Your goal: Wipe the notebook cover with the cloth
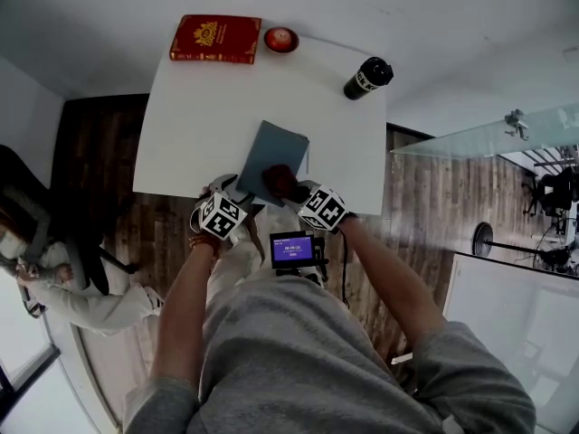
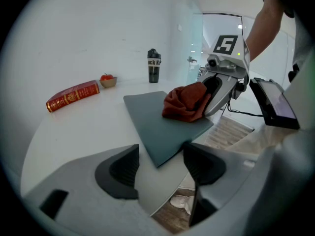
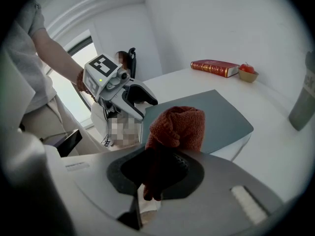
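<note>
Pinching the rust-red cloth [image 3: 179, 124] tight, the right gripper [image 3: 155, 168] has its jaws clenched on a bunched fold, and the rest of the wad sits on the notebook [image 1: 267, 147], right at its near right corner. That notebook lies flat on the white table [image 1: 199, 107], grey-blue cover up, its near end close to the table's rim on the person's side. Over at the notebook's near left corner, the left gripper [image 2: 160, 168] hangs with jaws spread wide, gripping nothing; the corner pokes toward the gap between them, with no contact that I can see. Now, handling: the cloth looks like soft, thick terry, light and floppy, so a firm pinch on the bunch should drag it along without it slipping out. The notebook looks thin, stiff and smooth-covered, light enough to skate on that slick table under a wipe, so I'd reckon that left corner is the place to pin it, pressing down rather than lifting. Beyond the notebook's far side, well apart: a red book [image 1: 215, 39], a small bowl [image 1: 281, 40] and a dark bottle [image 1: 366, 78].
</note>
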`<state>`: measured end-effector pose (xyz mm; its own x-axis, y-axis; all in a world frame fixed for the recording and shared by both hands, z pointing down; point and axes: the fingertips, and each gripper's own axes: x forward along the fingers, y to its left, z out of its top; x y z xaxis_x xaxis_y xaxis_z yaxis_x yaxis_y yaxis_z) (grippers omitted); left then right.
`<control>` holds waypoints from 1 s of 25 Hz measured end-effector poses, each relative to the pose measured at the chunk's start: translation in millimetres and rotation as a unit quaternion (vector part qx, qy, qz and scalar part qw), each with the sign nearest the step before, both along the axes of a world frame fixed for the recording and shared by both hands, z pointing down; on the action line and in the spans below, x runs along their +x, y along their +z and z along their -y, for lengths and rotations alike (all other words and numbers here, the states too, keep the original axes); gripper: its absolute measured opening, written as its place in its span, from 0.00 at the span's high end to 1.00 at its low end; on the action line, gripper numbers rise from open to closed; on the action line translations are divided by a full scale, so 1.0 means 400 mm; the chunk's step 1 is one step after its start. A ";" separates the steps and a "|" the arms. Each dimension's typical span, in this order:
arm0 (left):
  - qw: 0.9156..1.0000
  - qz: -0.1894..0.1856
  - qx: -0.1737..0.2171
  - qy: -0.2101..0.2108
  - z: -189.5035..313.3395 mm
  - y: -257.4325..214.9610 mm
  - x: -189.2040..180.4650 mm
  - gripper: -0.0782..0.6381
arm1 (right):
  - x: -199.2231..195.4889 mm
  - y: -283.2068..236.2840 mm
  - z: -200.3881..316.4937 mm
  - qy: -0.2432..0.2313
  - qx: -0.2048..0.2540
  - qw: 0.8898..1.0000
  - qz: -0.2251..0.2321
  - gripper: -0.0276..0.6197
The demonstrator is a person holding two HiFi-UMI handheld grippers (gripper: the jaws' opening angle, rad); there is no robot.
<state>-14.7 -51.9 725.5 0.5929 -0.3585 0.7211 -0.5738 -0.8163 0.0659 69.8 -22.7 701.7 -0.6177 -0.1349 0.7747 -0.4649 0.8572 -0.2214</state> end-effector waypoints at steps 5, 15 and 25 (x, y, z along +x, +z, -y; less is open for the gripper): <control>1.000 0.000 0.000 0.001 0.003 -0.001 -0.001 0.49 | -0.007 -0.001 -0.013 -0.005 -0.012 1.000 0.010 0.87; 1.000 0.001 -0.001 0.000 0.001 0.002 -0.002 0.49 | -0.016 -0.003 -0.035 0.004 -0.046 0.999 0.025 0.87; 1.000 0.001 0.000 0.000 0.004 0.000 -0.001 0.49 | -0.021 -0.006 -0.055 -0.008 -0.064 0.997 0.040 0.87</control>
